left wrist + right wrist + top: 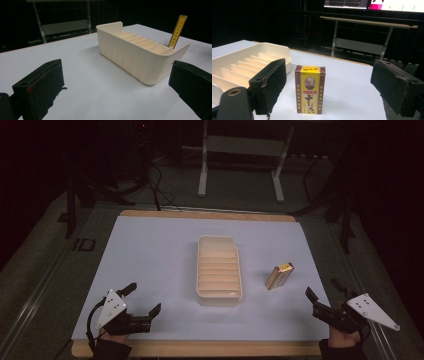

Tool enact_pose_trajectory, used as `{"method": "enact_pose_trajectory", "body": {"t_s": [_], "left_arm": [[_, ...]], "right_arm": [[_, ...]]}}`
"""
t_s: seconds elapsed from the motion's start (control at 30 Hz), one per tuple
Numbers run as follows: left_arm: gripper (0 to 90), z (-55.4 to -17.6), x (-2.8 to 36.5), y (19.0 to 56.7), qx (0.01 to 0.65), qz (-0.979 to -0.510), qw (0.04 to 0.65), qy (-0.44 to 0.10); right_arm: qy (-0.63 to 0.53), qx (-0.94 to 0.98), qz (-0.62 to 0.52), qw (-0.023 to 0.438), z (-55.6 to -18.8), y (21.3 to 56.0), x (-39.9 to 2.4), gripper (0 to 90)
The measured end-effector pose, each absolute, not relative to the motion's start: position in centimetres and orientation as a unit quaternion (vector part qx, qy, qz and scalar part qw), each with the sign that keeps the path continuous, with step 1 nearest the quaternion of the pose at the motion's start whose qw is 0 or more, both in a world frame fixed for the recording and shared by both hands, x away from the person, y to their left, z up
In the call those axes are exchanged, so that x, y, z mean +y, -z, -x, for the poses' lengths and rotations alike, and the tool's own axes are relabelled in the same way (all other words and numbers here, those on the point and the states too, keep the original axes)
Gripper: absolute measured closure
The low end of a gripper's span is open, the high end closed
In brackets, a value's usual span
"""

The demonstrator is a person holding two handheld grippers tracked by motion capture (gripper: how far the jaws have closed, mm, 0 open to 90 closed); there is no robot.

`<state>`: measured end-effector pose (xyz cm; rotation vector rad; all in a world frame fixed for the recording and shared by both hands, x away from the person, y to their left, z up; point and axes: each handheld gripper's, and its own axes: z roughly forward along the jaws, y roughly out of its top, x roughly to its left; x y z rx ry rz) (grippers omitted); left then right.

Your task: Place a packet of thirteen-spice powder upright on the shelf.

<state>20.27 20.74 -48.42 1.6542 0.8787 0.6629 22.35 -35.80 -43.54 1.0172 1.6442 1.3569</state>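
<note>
Box [279,275] stands right of tray [219,296], on table [150,250].

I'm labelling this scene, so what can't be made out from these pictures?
- Small box: its print is too small to read in the right gripper view; in the left gripper view the tray hides its lower part.
- Tray: the near end of its slots is cut off by the left edge and the jaw in the right gripper view.
- Room behind the table: too dark in the high view.
</note>
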Motion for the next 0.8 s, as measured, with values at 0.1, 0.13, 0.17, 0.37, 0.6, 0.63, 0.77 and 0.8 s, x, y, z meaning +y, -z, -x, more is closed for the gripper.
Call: {"method": "enact_pose_trajectory", "body": {"t_s": [0.1, 0.13, 0.17, 0.37, 0.6, 0.63, 0.77, 0.8], "left_arm": [[0.0, -20.3, 20.7, 48.5, 0.371, -0.7, 0.542, -0.281], [0.0, -20.3, 20.7, 48.5, 0.371, -0.7, 0.542, -0.282], [0.0, -20.3, 20.7, 48.5, 0.371, -0.7, 0.542, -0.282], [0.0, -20.3, 20.8, 48.5, 0.371, -0.703, 0.538, -0.281], [0.0, -20.5, 20.7, 48.7, 0.37, -0.711, 0.531, -0.276], [0.0, -20.5, 20.7, 48.7, 0.37, -0.711, 0.531, -0.275], [0.0, -20.5, 20.7, 48.8, 0.37, -0.714, 0.528, -0.274], [0.0, -20.5, 20.7, 48.8, 0.37, -0.714, 0.528, -0.274]], "right_arm": [[-0.532, 0.651, -0.395, 0.372, -22.8, 43.5, -35.7, 13.6], [-0.531, 0.651, -0.394, 0.373, -23.0, 43.5, -35.7, 13.6], [-0.531, 0.651, -0.394, 0.373, -23.0, 43.5, -35.7, 13.6], [-0.536, 0.662, -0.387, 0.353, -24.1, 43.5, -36.0, 13.7], [-0.534, 0.698, -0.363, 0.308, -25.6, 43.4, -37.2, 13.8], [-0.536, 0.704, -0.356, 0.299, -25.9, 43.4, -37.4, 13.9], [-0.533, 0.735, -0.327, 0.263, -26.9, 43.3, -38.0, 13.9], [-0.525, 0.745, -0.321, 0.256, -27.1, 43.4, -38.1, 13.9]]}}
